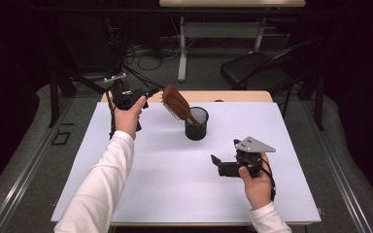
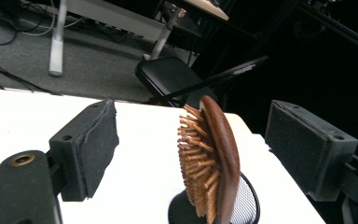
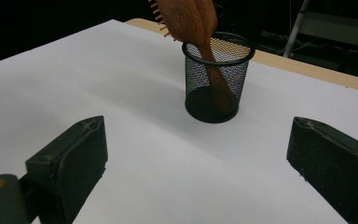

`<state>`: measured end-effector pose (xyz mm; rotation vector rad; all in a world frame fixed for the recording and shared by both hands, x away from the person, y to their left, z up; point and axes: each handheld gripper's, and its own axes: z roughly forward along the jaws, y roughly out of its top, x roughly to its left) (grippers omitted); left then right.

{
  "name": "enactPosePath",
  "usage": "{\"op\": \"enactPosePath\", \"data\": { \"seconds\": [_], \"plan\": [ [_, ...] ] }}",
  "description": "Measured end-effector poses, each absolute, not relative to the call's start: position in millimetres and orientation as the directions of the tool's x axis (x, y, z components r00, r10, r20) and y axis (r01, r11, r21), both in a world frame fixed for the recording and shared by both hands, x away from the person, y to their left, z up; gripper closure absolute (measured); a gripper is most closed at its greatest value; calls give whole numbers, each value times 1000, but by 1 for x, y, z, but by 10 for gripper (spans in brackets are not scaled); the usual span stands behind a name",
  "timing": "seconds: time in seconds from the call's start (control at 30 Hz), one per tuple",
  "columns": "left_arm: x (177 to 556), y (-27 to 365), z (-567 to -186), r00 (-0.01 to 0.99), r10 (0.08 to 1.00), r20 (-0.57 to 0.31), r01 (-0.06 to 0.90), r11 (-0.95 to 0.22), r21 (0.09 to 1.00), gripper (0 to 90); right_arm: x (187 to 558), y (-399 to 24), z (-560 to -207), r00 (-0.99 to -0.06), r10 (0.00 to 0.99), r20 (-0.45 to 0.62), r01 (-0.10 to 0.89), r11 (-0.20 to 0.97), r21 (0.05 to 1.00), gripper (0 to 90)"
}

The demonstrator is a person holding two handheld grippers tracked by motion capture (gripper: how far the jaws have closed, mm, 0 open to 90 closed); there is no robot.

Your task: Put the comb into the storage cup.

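Observation:
A brown wooden hairbrush (image 1: pixel 176 103) stands handle-down in a black mesh cup (image 1: pixel 196 124) near the table's far middle, its head leaning out to the left. My left gripper (image 1: pixel 151 91) is raised just left of the brush head. In the left gripper view the brush (image 2: pixel 214 163) stands between the pads (image 2: pixel 91 144), which are well apart and touch nothing, so my left gripper (image 2: pixel 198 140) is open. My right gripper (image 1: pixel 215 162) rests low on the table at the front right, open and empty. The right gripper view has the cup (image 3: pixel 216 88) and brush (image 3: pixel 191 18) beyond that gripper (image 3: pixel 196 154).
A white sheet (image 1: pixel 175 184) covers the table; a strip of bare wood (image 1: pixel 233 96) runs along the far edge. Beyond the table stand a black folding chair (image 1: pixel 257 70), cables on the floor and the legs of another table (image 1: pixel 182 48).

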<state>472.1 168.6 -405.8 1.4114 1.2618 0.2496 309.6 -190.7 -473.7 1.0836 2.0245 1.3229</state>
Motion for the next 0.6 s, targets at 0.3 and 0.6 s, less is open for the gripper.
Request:
{"op": "enactPosePath", "data": {
  "seconds": [0.3, 0.6],
  "plan": [
    [460, 167, -403, 472, 752, -460, 533, 172, 828, 134, 309, -191, -474, -566, 824, 21, 350, 217, 911, 49],
    [444, 169, -404, 559, 709, -431, 527, 98, 844, 47, 309, -191, -473, -566, 824, 20, 349, 218, 911, 49]
  ]
}}
